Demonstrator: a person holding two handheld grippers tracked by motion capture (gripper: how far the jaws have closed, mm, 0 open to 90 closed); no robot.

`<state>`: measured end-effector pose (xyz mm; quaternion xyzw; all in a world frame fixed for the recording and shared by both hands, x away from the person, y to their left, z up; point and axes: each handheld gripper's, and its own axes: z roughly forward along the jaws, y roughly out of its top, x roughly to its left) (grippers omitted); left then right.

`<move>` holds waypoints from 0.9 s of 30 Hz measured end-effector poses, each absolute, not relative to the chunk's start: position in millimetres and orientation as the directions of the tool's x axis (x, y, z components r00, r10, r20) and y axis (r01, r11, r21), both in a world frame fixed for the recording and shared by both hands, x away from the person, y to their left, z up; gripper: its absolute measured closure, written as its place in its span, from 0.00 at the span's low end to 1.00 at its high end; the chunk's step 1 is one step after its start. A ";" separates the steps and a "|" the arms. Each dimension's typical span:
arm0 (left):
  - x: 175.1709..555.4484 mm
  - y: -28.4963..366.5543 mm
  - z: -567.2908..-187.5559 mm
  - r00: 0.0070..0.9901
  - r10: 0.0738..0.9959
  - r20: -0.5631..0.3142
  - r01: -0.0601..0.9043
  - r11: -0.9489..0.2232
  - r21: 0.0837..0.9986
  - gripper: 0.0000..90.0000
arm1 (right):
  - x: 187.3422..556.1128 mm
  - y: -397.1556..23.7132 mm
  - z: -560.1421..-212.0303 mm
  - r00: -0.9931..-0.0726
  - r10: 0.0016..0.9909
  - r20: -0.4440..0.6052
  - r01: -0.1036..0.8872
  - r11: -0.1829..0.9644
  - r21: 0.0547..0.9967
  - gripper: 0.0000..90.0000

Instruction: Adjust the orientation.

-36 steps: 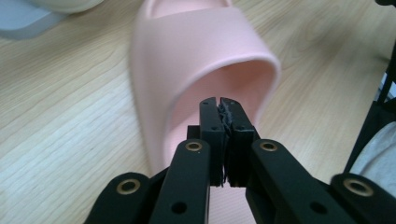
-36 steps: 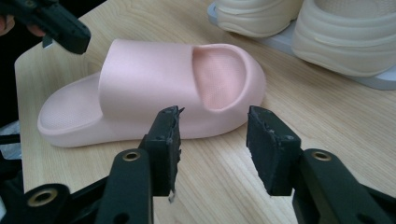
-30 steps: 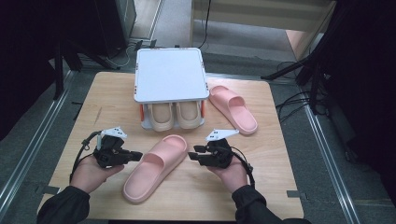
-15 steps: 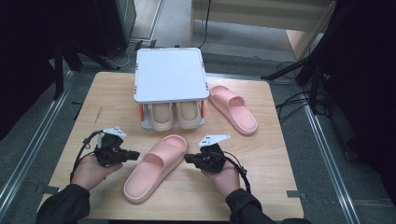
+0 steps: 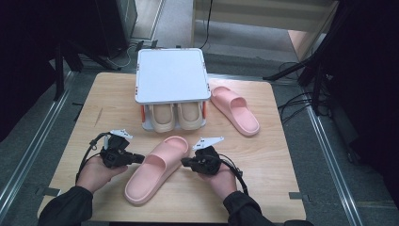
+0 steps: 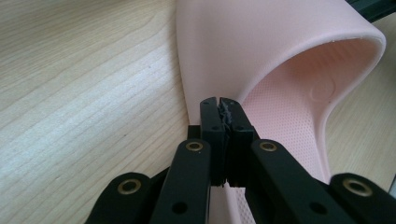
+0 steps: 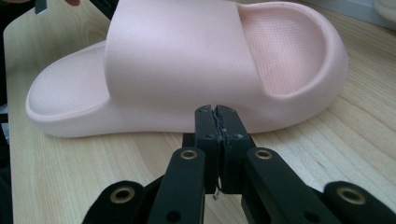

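Note:
A pink slipper (image 5: 157,169) lies toe toward me at the front middle of the wooden table (image 5: 103,108). My left gripper (image 5: 142,159) is shut, its tips against the slipper's left side under the strap. In the left gripper view the closed jaws (image 6: 219,106) meet the slipper's rim (image 6: 280,56) with nothing between them. My right gripper (image 5: 183,162) is shut too, pointing at the slipper's right side. In the right gripper view its closed tips (image 7: 215,113) stand just before the slipper's side wall (image 7: 177,60). A second pink slipper (image 5: 235,109) lies at the back right.
A white two-level rack (image 5: 171,75) stands at the back middle of the table, with a pair of beige slippers (image 5: 162,117) under its top shelf. Metal rails run along the floor on both sides. Cables and dark stands surround the table.
My right gripper has moved left and slightly down, closing in on the pink slipper's right side. The left gripper and the slipper have stayed where they were.

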<state>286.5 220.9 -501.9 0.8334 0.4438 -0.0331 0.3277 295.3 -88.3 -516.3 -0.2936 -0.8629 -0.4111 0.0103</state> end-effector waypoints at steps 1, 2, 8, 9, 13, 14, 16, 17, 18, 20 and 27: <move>286.4 220.1 -502.2 0.603 0.716 -0.351 0.763 -0.390 0.516 0.98 | 295.7 -87.7 -516.6 -0.826 0.499 0.262 0.517 0.487 0.704 0.99; 286.4 219.5 -502.2 0.603 0.715 -0.354 0.764 -0.389 0.515 0.98 | 296.3 -86.9 -517.0 -0.826 0.499 0.264 0.518 0.485 0.705 0.99; 285.4 215.3 -503.8 0.605 0.711 -0.359 0.765 -0.395 0.509 0.98 | 299.4 -85.3 -517.9 -0.812 0.516 0.271 0.534 0.471 0.702 0.99; 285.1 214.4 -504.1 0.607 0.710 -0.358 0.764 -0.397 0.509 0.98 | 300.7 -85.4 -518.4 -0.810 0.519 0.274 0.538 0.470 0.700 0.99; 283.1 209.1 -504.7 0.612 0.705 -0.360 0.762 -0.402 0.508 0.98 | 303.4 -83.6 -520.7 -0.807 0.528 0.265 0.540 0.475 0.695 0.99; 282.4 207.9 -505.0 0.612 0.704 -0.360 0.762 -0.401 0.509 0.98 | 303.7 -83.2 -521.1 -0.805 0.531 0.265 0.542 0.476 0.692 0.99; 280.9 206.3 -505.2 0.608 0.706 -0.363 0.764 -0.397 0.508 0.98 | 305.1 -82.4 -521.9 -0.801 0.539 0.261 0.545 0.475 0.691 0.99; 280.3 205.7 -505.4 0.606 0.707 -0.366 0.766 -0.393 0.510 0.98 | 306.2 -82.0 -522.1 -0.800 0.541 0.260 0.545 0.475 0.691 0.99; 279.9 205.3 -505.6 0.604 0.708 -0.366 0.767 -0.390 0.510 0.98 | 306.6 -81.9 -521.9 -0.798 0.543 0.262 0.548 0.474 0.689 0.99; 279.0 204.6 -506.1 0.596 0.711 -0.372 0.772 -0.381 0.509 0.98 | 308.5 -81.4 -521.8 -0.798 0.542 0.263 0.548 0.473 0.690 0.99; 275.6 201.7 -506.7 0.597 0.706 -0.382 0.773 -0.379 0.509 0.98 | 314.6 -80.3 -521.2 -0.791 0.551 0.266 0.557 0.470 0.685 0.99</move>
